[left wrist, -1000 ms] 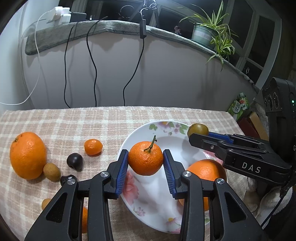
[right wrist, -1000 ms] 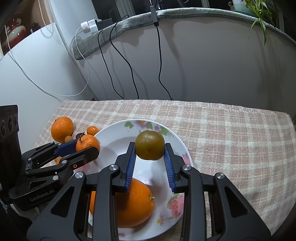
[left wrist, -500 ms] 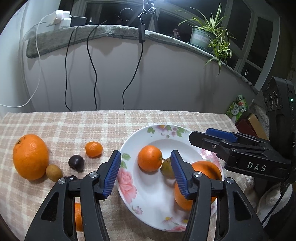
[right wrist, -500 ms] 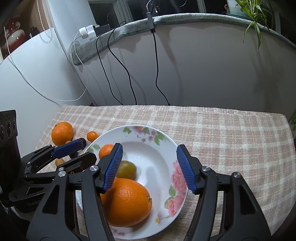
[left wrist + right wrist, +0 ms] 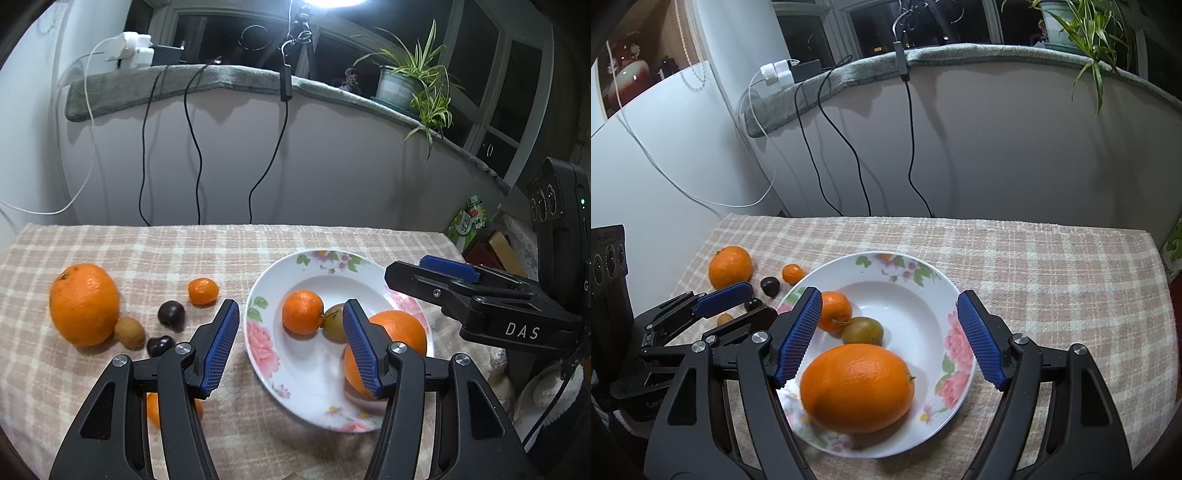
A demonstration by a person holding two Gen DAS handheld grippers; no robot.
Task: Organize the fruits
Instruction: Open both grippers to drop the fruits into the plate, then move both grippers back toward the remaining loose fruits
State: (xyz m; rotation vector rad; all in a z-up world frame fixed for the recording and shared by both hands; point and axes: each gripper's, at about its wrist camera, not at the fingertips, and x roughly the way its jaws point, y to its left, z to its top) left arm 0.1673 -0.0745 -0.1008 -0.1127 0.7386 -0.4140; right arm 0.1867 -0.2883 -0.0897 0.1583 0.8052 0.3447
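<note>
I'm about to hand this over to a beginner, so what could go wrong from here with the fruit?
1. The plate already holds a large orange, a mandarin and a greenish fruit touching each other; another piece dropped in could knock them rolling.
2. The dark round fruits lie close to a kiwi and a big orange; the open left gripper might nudge neighbours while picking one.

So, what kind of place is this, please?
Probably a home, by a window at night: a table with a checked cloth, a flowered plate of fruit, a potted plant on the sill.
</note>
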